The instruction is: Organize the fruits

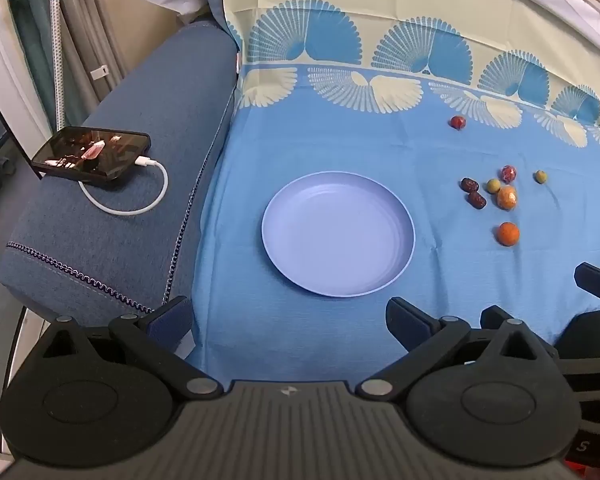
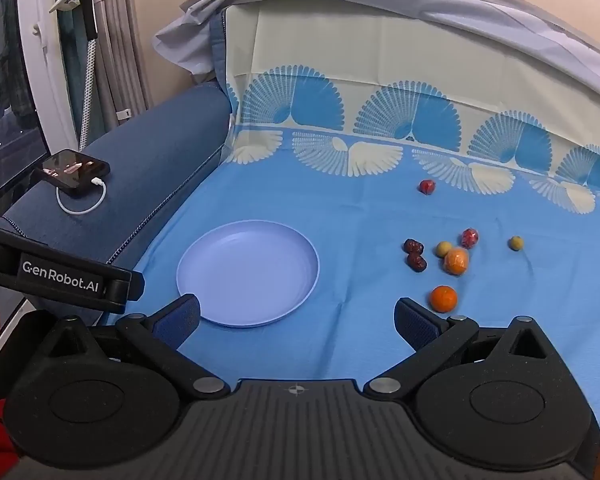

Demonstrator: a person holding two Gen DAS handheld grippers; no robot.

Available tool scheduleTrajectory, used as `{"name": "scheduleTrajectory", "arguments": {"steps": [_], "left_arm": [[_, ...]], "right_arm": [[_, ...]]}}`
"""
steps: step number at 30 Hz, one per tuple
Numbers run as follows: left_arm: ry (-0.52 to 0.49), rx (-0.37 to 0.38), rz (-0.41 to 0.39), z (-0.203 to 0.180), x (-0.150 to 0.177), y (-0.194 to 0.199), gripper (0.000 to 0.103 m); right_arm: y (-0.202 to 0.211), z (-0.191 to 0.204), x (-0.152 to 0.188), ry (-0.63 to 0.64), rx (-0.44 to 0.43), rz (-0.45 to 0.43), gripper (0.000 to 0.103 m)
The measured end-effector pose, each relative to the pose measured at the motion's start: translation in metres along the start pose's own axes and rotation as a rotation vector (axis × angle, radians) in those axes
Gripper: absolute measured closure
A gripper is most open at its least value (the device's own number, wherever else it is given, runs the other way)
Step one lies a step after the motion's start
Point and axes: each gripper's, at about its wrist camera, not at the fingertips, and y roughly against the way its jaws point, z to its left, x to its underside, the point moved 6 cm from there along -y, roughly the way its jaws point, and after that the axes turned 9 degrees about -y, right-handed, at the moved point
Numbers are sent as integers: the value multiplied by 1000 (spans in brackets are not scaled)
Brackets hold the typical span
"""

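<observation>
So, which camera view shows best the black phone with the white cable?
The left wrist view: the black phone with the white cable lies larger there, on the blue armrest, its reflecting screen and plug clear. The right wrist view shows the same phone smaller and farther, near the left edge, with fewer details.

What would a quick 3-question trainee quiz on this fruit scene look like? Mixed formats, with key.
1. True or false: the plate already holds fruit.
2. The orange nearest the right gripper lies on which side of the plate in the right wrist view? A) left B) right C) on it
3. Fill in: the phone with a white cable rests on the blue ____.

Key: 1 false, it is empty. 2 B. 3 armrest. Both grippers, the left gripper too, hold nothing, fingers wide apart.
</observation>
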Motion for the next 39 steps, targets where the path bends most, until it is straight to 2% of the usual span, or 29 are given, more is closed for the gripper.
{"name": "scheduleTrajectory", "arguments": {"steps": [16, 22, 29, 39], "left_arm": [[-20, 2, 18, -8, 7, -6, 0], [-11, 26, 15, -7, 6, -5, 0], [-5, -4, -5, -2, 6, -8, 0], [-6, -1, 12, -1, 8, -9, 0]], "right_arm": [[-3, -1, 3, -7, -5, 14, 0], [-3, -1, 4, -8, -4, 14, 0], [-5, -1, 6, -10, -4, 17, 0], [-7, -1, 8, -11, -5, 26, 0]]}}
